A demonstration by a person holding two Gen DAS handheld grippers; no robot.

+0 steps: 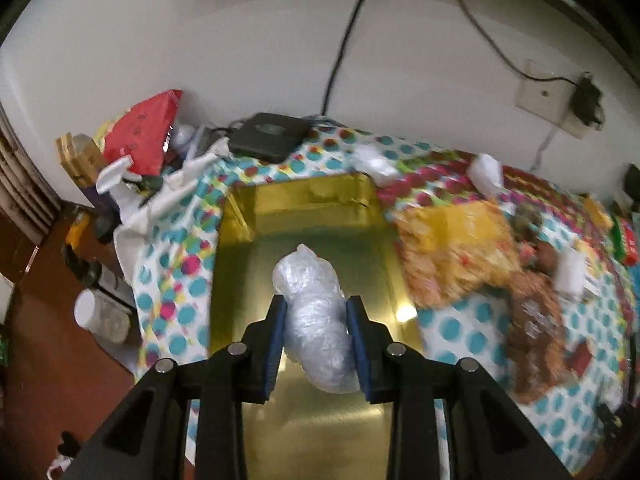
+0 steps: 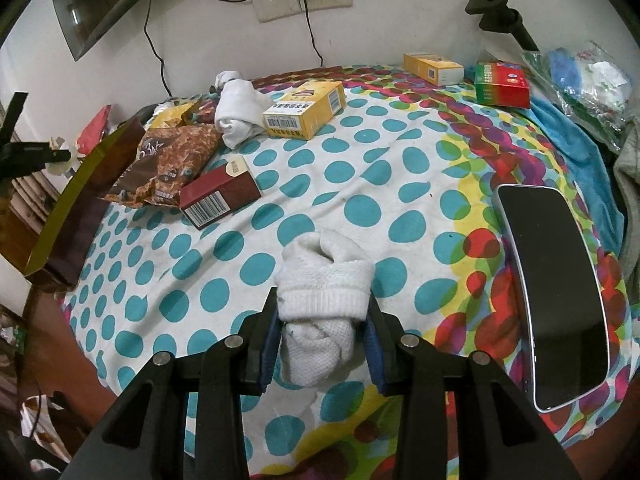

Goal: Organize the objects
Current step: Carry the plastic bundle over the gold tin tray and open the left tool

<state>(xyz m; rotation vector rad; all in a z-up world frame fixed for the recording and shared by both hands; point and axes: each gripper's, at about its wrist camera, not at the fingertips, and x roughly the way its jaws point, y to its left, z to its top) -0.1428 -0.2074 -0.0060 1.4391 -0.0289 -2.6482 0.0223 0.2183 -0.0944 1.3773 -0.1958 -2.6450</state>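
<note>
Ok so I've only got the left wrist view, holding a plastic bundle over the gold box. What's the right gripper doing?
Observer: The right gripper has its fingers either side of a rolled white sock on the polka-dot cloth.
Operator: Anything close to it that I could knock?
Observer: Yes, a phone lies screen up on the cloth to the right of the sock, apart from it.
Operator: Are there more socks to collect?
Observer: One more rolled white sock sits farther back, touching a yellow carton.
Operator: And other boxes?
Observer: A dark red box lies by the brown snack bag, left of centre.
</note>
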